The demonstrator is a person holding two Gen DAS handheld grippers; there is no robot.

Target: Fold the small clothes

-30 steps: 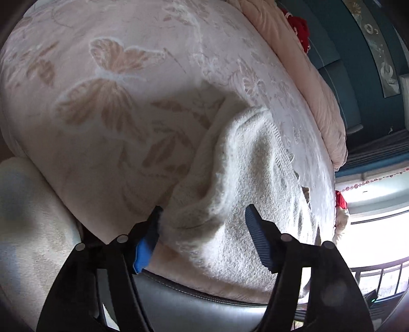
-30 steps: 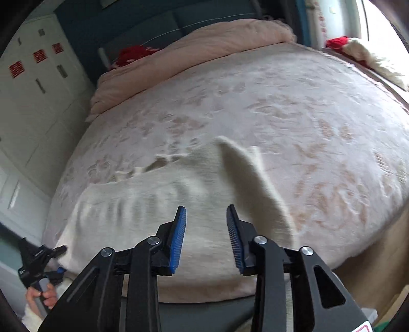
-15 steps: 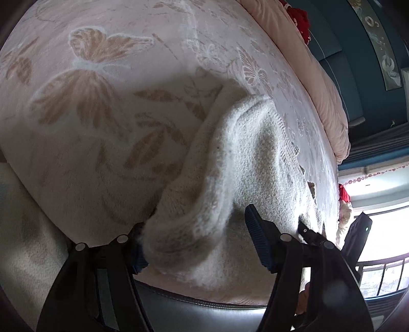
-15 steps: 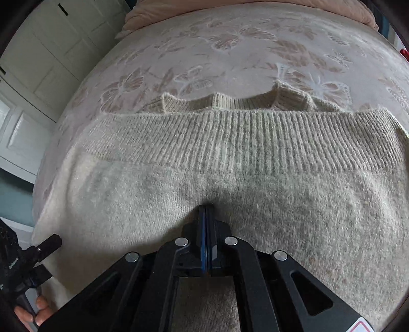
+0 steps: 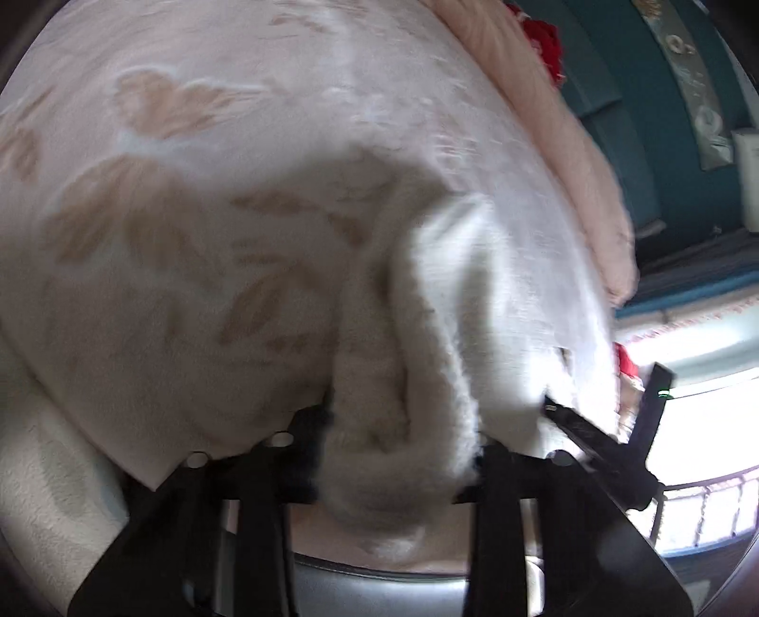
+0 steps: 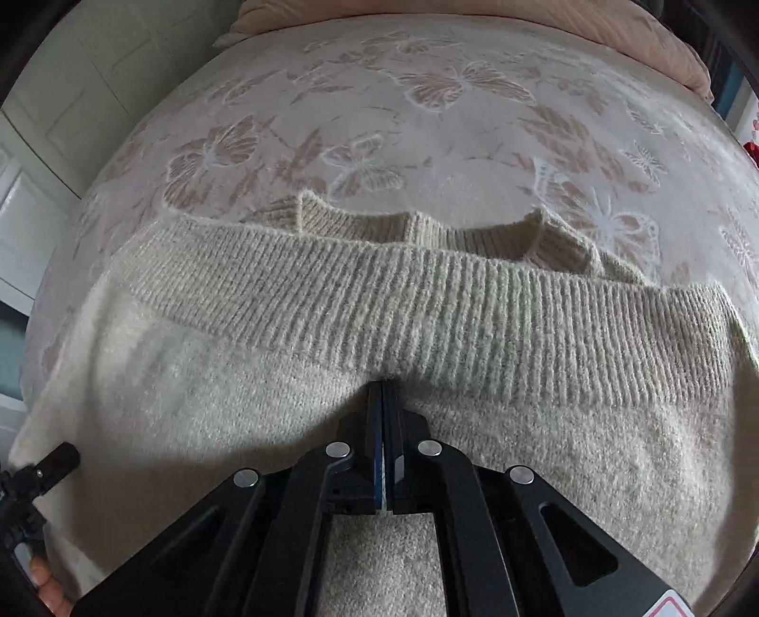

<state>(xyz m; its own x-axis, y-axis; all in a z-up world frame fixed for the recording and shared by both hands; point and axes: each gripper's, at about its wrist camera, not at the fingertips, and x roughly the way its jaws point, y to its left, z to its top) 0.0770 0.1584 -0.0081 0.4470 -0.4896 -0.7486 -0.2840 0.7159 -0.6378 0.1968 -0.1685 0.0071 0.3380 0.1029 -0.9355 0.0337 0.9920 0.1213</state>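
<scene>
Cream sweater (image 6: 284, 417), right tool (image 6: 382, 394) angled steeply down, pinching

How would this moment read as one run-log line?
left gripper: closing on cream knit sweater side fold | right gripper: shut, pinching sweater below ribbed hem | butterfly bedspread under sweater

Sweater (image 6: 284, 403) on bedspread (image 6: 427, 142), folded quilt (image 6: 522, 19) behind at far edge

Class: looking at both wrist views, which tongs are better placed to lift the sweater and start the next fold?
Left. The left tongs are closing around a bunched edge of the cream knitted sweater; the right tongs are shut, holding no visible fabric.
</scene>
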